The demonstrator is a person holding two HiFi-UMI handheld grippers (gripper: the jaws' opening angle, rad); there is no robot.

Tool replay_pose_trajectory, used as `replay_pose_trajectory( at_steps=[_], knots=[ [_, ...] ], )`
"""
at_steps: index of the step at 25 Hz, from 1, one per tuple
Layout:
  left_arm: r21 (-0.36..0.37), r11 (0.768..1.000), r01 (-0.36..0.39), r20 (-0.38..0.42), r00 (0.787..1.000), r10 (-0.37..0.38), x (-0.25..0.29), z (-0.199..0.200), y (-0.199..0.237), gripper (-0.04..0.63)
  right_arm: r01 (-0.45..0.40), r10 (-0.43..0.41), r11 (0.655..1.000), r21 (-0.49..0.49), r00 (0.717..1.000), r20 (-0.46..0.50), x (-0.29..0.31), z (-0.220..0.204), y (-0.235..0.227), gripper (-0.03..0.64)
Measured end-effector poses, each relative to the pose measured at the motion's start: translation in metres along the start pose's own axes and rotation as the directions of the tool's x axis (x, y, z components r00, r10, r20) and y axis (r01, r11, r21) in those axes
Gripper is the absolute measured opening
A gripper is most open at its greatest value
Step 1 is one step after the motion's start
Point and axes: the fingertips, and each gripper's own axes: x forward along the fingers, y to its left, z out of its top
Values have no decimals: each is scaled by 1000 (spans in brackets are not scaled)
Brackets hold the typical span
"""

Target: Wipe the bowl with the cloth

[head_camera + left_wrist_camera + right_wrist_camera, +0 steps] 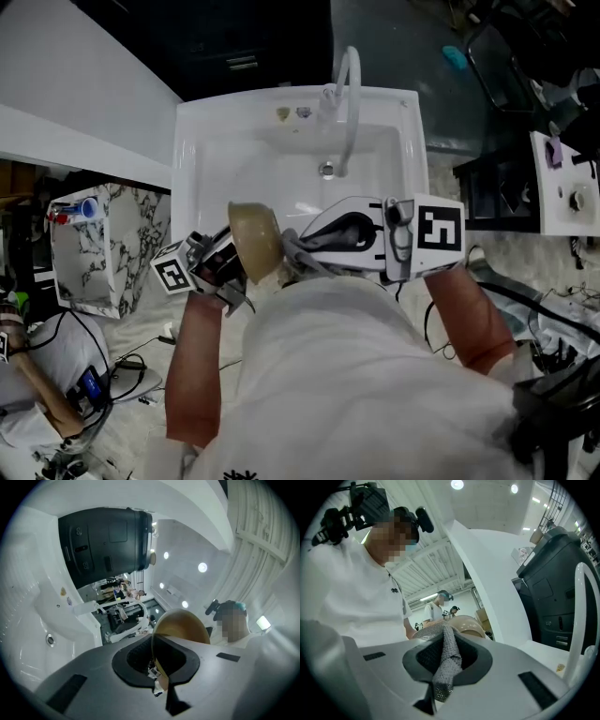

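Two items held over the sink's [281, 169] near rim. Tan bowl [255, 239]: on edge, rim clamped in the left gripper [239, 270]. Grey mesh cloth [296, 251]: pinched in the right gripper [305, 246], just beside the bowl.

Tan bowl [255, 242]: glossy, round, tipped up on edge, held in air over white sink [202, 131]. Thin rim clamped between jaws of left gripper [159, 679].
Grey cloth [446, 660]: knobbly mesh weave, bunched into narrow twisted strip, pinched between jaws of right gripper [440, 686]. Far end fans out and reaches bowl's curved side. Seen from head view, cloth meets bowl at bowl's right edge.
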Motion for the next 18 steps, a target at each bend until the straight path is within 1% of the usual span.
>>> replay_pose_trajectory(
  at_steps=[4,7,9,11,15,18],
  knots=[
    [-7,1000,-16,-23,1000,16,-2,-6,7,18,-24,24,1000,-6,999,29,1,12,4,35],
    [-18,1000,-19,-64,998,18,1,-16,9,18,-15,15,1000,-12,999,33,4,16,2,35],
    [-27,1000,-8,-94,996,6,5,-25,8,18,-3,4,1000,-19,999,35,5,17,-2,35],
    [-34,999,4,-117,993,-8,9,-33,6,18,16,-15,1000,-21,999,37,5,18,-6,35],
    [-46,999,25,-149,988,-32,10,-42,5,18,87,-87,996,0,995,41,5,16,-26,35],
    [-47,998,48,-163,985,-55,8,-45,0,18,111,-112,993,28,993,41,8,10,-38,35]
  ],
)
